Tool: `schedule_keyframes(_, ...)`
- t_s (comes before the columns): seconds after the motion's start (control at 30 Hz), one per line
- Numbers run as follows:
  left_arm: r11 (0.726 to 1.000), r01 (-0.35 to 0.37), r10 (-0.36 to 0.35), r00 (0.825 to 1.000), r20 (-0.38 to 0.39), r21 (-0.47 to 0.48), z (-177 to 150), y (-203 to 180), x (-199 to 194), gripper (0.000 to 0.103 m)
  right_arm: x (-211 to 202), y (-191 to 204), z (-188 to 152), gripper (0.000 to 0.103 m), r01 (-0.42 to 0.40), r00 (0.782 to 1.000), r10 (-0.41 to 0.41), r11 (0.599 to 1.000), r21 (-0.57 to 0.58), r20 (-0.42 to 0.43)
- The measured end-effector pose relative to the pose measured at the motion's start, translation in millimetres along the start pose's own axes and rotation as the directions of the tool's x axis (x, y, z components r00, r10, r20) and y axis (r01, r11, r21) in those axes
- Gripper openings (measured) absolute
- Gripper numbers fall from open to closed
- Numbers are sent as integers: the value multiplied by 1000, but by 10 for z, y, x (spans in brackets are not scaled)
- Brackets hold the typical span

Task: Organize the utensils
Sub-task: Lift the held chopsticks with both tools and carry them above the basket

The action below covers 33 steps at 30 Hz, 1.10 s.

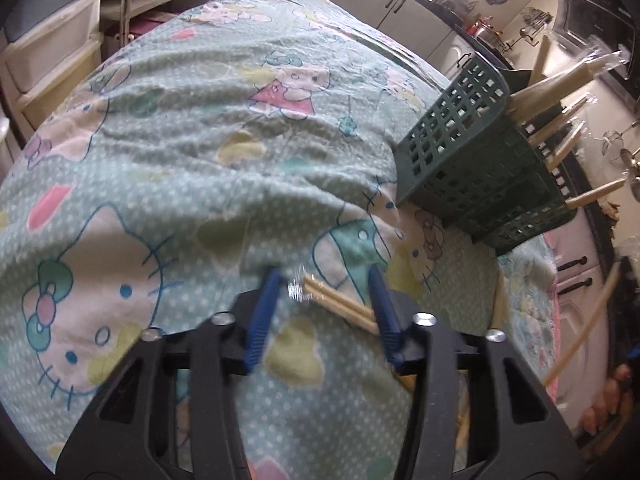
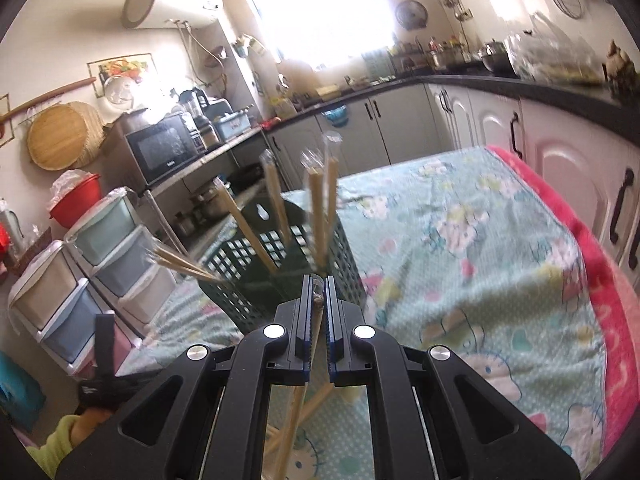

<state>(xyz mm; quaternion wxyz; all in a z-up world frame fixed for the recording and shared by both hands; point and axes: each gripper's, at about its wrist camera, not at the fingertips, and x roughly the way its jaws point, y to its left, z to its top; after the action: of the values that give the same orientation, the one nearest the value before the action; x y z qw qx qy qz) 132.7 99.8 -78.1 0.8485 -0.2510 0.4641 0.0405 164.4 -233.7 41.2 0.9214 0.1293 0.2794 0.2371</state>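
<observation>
Blue-padded, your left tool (image 1: 324, 280) stands spread over a wrapped pair of chopsticks (image 1: 340, 304) lying on the cartoon-print cloth (image 1: 180, 140) at the lower middle of the frame; the right-hand pad touches or nearly touches the sticks, the left-hand pad is clear of them, so nothing is gripped. Your right tool (image 2: 319, 284) is pressed nearly together, pinching a thin wooden stick (image 2: 296, 412) that hangs down below the jaws, just in front of the green lattice basket (image 2: 256, 264).

To do this step well, I judge you should centre the left jaws across both sticks, close squarely so the pair does not split or roll, then lift. With the right tool, tip the stick upright and clear the basket rim before you let go.

Other wrapped chopsticks (image 2: 276, 196) already lean out of the basket at several angles, and they crowd the opening. Loose sticks (image 2: 316, 400) lie on the cloth below your right tool. In the left view the basket (image 1: 460, 152) sits at the right, well apart from the pair.
</observation>
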Motion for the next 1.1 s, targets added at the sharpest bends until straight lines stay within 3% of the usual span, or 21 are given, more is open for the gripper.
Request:
schedule_keyframes(0.03,1000,-20,20,1000,3,2,13,-2,29,8,-14,28,30,6,-6,1000,6,1000,-6,7)
schedule_keyframes(0.17,1000,-19,18,1000,21,9,61,-11,42,5,-76,148,157,6,-29,999,30,999,-31,41)
schedule_keyframes(0.4,990,87,-102,985,137,110,204,-320,-354,3,-135,287,302,6,-51,995,55,997,-55,80)
schedule_keyframes(0.6,964,170,-213,954,211,206,326,-735,-758,2,-183,365,401,5,-63,992,70,996,-68,103)
schedule_keyframes(0.73,934,221,-292,924,247,279,397,-1053,-1002,2,-223,420,454,5,-67,990,76,994,-82,120)
schedule_keyframes(1.1,870,286,-424,851,311,402,533,-1578,-1482,2,-329,541,617,2,-87,980,105,990,-111,166)
